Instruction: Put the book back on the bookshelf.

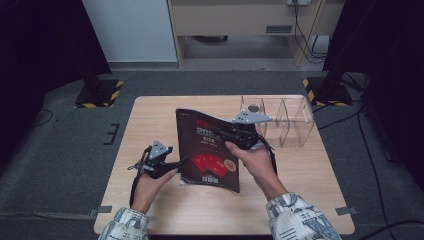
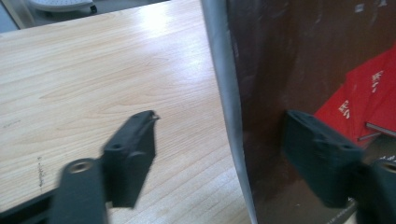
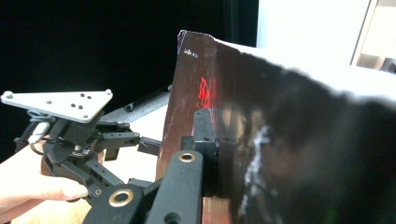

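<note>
We hold a dark booklet [image 1: 209,150] above the middle of the wooden table [image 1: 150,120]. Its cover is dark brown with red cards printed on the lower part, and it stands tilted, with the bottom edge close to the tabletop and the top corner raised toward the far side.

The right gripper [image 1: 239,134] is clamped on the booklet at its right edge, near the top. In the right gripper view, the black jaws are pressed together with the cover [image 3: 243,116] pinched between them, and the glossy page runs off to the right, blurred.

The left gripper [image 1: 172,163] sits at the booklet's lower left edge. Its jaws stand apart. In the left gripper view, one jaw is over the bare table [image 2: 93,70], the other is over the dark cover [image 2: 303,56], and the booklet's pale edge runs between them without either pad pressing on it. The right gripper view also shows the left gripper [image 3: 140,142] beyond the booklet, with its grey three-cornered plate on top.

A clear plastic organizer [image 1: 287,120] with several upright compartments stands on the far right part of the table, just behind the right gripper. A small dark round item lies in its left compartment; we cannot tell what it is. The raised booklet and the right gripper stand in front of the organizer's left end.
</note>
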The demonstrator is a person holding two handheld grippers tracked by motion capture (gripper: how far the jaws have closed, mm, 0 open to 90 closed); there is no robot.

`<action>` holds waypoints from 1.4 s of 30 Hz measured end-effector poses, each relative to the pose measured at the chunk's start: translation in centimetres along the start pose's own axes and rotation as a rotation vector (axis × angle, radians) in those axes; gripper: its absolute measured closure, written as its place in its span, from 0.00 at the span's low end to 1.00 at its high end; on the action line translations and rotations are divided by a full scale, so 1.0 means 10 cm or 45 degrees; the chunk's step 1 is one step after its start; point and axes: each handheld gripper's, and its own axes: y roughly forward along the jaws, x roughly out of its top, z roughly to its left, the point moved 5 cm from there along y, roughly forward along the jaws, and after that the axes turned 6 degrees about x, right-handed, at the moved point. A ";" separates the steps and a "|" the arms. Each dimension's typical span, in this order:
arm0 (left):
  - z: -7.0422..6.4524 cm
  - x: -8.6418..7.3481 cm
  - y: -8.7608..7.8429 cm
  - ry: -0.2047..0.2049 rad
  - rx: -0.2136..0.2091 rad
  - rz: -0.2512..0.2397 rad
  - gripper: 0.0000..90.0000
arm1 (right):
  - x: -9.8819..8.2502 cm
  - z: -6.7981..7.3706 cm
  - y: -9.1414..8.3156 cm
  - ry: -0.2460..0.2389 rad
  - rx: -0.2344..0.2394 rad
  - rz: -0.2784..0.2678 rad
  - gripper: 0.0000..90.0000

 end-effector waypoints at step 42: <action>0.23 -0.19 0.10 -0.054 0.113 0.128 0.06 | 0.32 0.08 -0.19 -0.080 -0.049 -0.129 0.97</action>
